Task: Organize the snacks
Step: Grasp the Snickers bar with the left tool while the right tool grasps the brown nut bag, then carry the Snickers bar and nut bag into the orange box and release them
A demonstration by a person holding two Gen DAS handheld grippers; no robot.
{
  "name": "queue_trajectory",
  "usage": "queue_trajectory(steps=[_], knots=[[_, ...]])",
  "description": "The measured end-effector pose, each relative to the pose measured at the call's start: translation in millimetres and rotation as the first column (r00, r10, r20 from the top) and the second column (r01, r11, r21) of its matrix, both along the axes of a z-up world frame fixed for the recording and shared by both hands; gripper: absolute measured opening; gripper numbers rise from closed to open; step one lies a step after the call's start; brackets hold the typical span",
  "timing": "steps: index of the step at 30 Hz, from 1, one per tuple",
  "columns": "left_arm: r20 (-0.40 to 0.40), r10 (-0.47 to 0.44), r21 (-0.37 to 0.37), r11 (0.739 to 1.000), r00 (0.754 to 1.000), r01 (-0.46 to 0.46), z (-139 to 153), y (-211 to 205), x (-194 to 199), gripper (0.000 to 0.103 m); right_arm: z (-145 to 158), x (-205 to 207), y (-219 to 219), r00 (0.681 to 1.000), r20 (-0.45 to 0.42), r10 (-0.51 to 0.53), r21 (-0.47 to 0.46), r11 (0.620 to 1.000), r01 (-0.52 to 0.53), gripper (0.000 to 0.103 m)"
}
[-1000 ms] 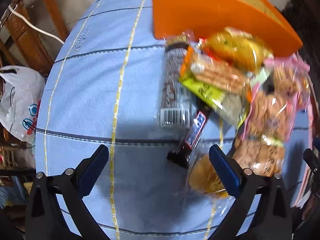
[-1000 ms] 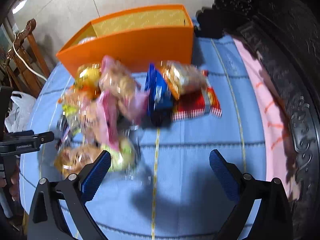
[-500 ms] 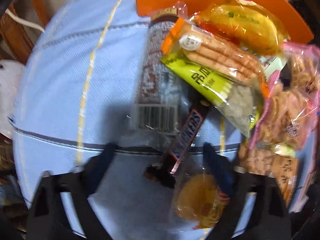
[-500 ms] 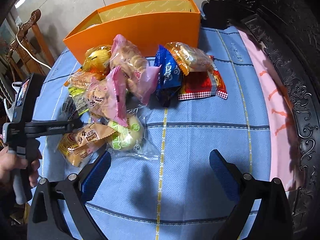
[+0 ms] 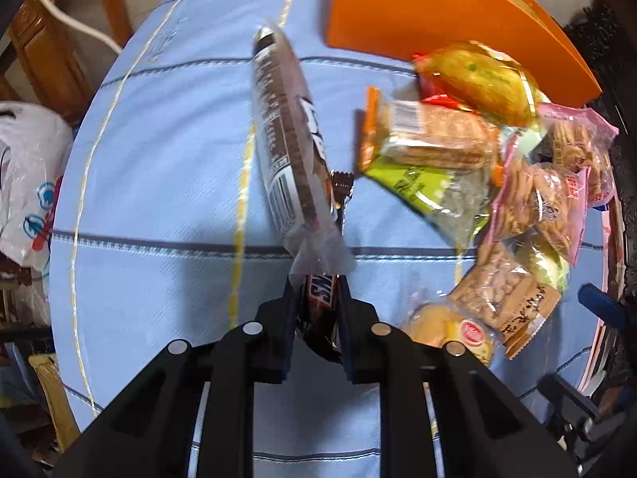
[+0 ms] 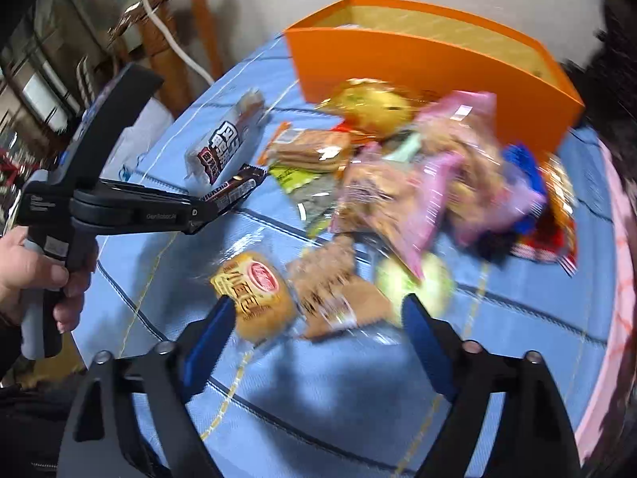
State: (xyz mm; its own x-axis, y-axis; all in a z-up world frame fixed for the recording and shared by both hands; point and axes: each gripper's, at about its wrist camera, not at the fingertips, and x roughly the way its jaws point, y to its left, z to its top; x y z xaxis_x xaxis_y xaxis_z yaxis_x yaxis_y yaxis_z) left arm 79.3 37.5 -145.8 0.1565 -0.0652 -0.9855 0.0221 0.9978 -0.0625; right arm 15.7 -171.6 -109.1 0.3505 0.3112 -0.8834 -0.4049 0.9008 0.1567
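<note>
We logged the left gripper point(image 5: 316, 298) pressed onto the near end of the Snickers bar point(image 6: 235, 189), pads pinching the wrapper. In the right wrist view the bar stuck out past the fingertips and looked clear of the blue table cloth point(image 5: 159, 167), though we could not be sure. Just beyond it lay the long brown-and-white cookie pack point(image 5: 288, 147), whose clear crimped end overlapped the bar in the left wrist view; whether they touched we could not tell.

Judgement for the step in hand: we rated the pinch as sitting near one end, so the bar could swing. A steady carry would be safest, drawing the bar out from beside the cookie pack without dragging it.

Toward the middle sat the snack pile: an orange cracker pack point(image 5: 430, 139) over a green pouch point(image 5: 434, 195), a yellow cake bag point(image 5: 477, 79), pink biscuit bags point(image 5: 549, 191). Behind them, at the far edge of the table, stood the orange box point(image 6: 430, 67), open-topped; we took it for the destination.

On the right, the right gripper point(image 6: 314, 326) had its jaws closing. The round cake pack point(image 6: 254, 290) and a brown biscuit pack point(image 6: 330, 290) lay just ahead of the blue pads, neither yet touched. The view was blurred. We judged it should centre on one pack only before closing.
</note>
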Motion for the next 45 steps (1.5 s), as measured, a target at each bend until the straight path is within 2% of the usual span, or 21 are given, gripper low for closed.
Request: queue_trajectory(steps=[2,4,6,10,12,14,16,17,18,19,21,23,25,29,30,31,35,37,39,43,45], knots=[[-0.008,0.012,-0.005,1.0,1.0,-0.012,-5,5,-3,0.018,-9,9,8,0.999,-0.001,0.038,-0.059,0.998,-0.038,0.081],[-0.024,0.023,-0.018,1.0,0.999,-0.023,-13,12,-5,0.018,-26,20,14,0.996,-0.063,0.068,-0.11,0.991,-0.075,0.07],[-0.038,0.03,-0.02,0.999,0.999,-0.03,-17,11,1,0.018,-31,22,19,0.99,-0.051,0.132,-0.14,0.98,-0.138,0.069],[-0.048,0.042,-0.032,0.999,0.998,-0.043,-27,17,3,0.019,-47,17,47,0.964,-0.033,0.264,-0.341,0.904,-0.259,0.066],[-0.046,0.035,-0.027,0.999,0.998,-0.036,-28,19,4,0.021,-59,23,51,0.961,-0.062,0.27,-0.369,0.889,-0.273,0.064],[-0.046,0.037,-0.029,0.999,0.998,-0.038,-29,14,2,0.023,-60,31,48,0.958,-0.076,0.277,-0.325,0.901,-0.286,0.064],[-0.045,0.039,-0.054,0.998,0.998,-0.041,-30,11,5,0.041,-60,41,39,0.954,-0.142,0.263,-0.24,0.926,-0.291,0.052],[-0.049,0.035,-0.072,0.997,0.998,-0.038,-30,7,8,0.045,-58,45,33,0.961,-0.154,0.231,-0.226,0.938,-0.261,0.041],[-0.05,0.025,-0.068,0.997,0.998,-0.028,-30,5,9,0.046,-56,48,28,0.965,-0.163,0.206,-0.213,0.947,-0.239,0.039],[-0.051,0.017,-0.057,0.998,0.999,-0.02,-31,4,10,0.042,-52,51,19,0.969,-0.179,0.169,-0.158,0.967,-0.198,0.039],[-0.059,0.014,-0.07,0.997,0.998,-0.018,-30,7,8,0.019,-40,51,-5,0.975,-0.194,0.106,-0.03,0.993,-0.114,0.039],[-0.068,0.017,-0.125,0.992,0.998,-0.026,-25,11,7,0.017,-27,45,-22,0.98,-0.187,0.072,0.027,0.997,-0.068,0.039],[-0.034,-0.001,-0.136,0.991,0.999,-0.003,-10,15,0,0.016,-11,36,-39,0.982,-0.176,0.064,0.102,0.994,-0.047,0.039],[0.005,-0.002,-0.177,0.984,1.0,0.003,19,20,-8,0.014,12,26,-60,0.989,-0.144,0.041,0.164,0.986,-0.017,0.039],[0.015,-0.005,-0.182,0.983,1.0,0.008,25,19,-6,0.01,16,23,-65,0.99,-0.139,0.035,0.179,0.984,-0.01,0.039],[0.023,-0.01,-0.19,0.982,1.0,0.014,31,18,-8,0.006,21,23,-68,0.991,-0.129,0.03,0.184,0.983,-0.005,0.039],[0.089,-0.055,-0.199,0.977,0.995,0.072,66,0,-11,0.006,37,22,-79,0.995,-0.094,0.027,0.204,0.979,-0.008,0.039],[0.104,-0.092,-0.163,0.981,0.99,0.108,75,-11,-14,0.006,39,16,-74,0.997,-0.079,0.024,0.195,0.981,-0.008,0.039],[0.078,-0.106,-0.122,0.986,0.991,0.115,61,-11,-12,0.009,41,18,-80,0.997,-0.079,0.019,0.202,0.979,-0.003,0.039],[-0.039,-0.074,-0.087,0.994,0.997,0.07,20,4,-11,0.012,36,17,-69,0.996,-0.087,0.03,0.205,0.979,-0.011,0.039],[-0.066,-0.051,-0.099,0.994,0.997,0.044,3,5,-11,0.012,33,18,-60,0.995,-0.092,0.041,0.204,0.979,-0.021,0.039]])
